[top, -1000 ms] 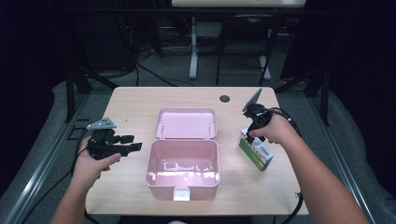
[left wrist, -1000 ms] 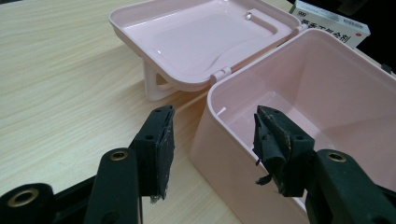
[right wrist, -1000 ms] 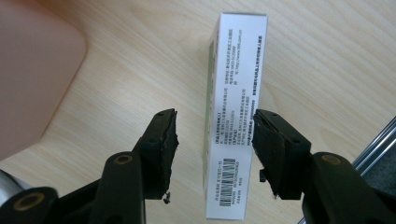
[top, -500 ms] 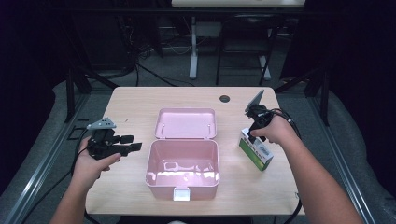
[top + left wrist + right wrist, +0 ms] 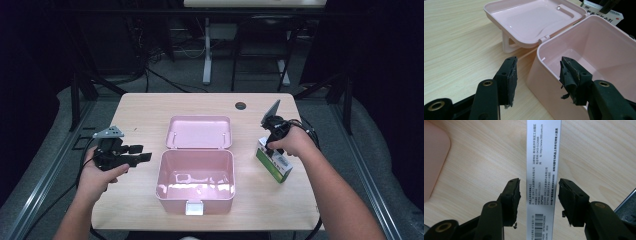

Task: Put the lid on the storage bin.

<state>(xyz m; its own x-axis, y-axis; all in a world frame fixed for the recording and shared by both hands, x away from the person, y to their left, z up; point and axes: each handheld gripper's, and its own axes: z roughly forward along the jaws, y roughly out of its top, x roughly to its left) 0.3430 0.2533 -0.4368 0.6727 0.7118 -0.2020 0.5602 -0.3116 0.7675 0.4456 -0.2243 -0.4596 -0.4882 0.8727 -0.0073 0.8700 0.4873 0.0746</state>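
A white and green medicine box [image 5: 276,166] stands on edge on the table, right of an open pink plastic box [image 5: 162,175] whose lid [image 5: 200,132] lies folded back. My right gripper [image 5: 270,146] points down over the medicine box [image 5: 544,157]. Its jaws [image 5: 539,195] straddle the narrow printed side with a small gap at each pad, and they have just been closing. My left gripper [image 5: 145,153] is held level to the left of the pink box [image 5: 599,45], open [image 5: 537,75], with nothing between its pads.
The pink box is empty inside and has a white latch [image 5: 194,207] at its front. A dark round grommet [image 5: 241,105] sits near the table's far edge. Bare wood lies on the table's left side [image 5: 135,115]. Cables trail from both grippers off the table sides.
The right hand has shifted only slightly over the medicine box, which stands where it was. The left hand and the pink box have not moved.
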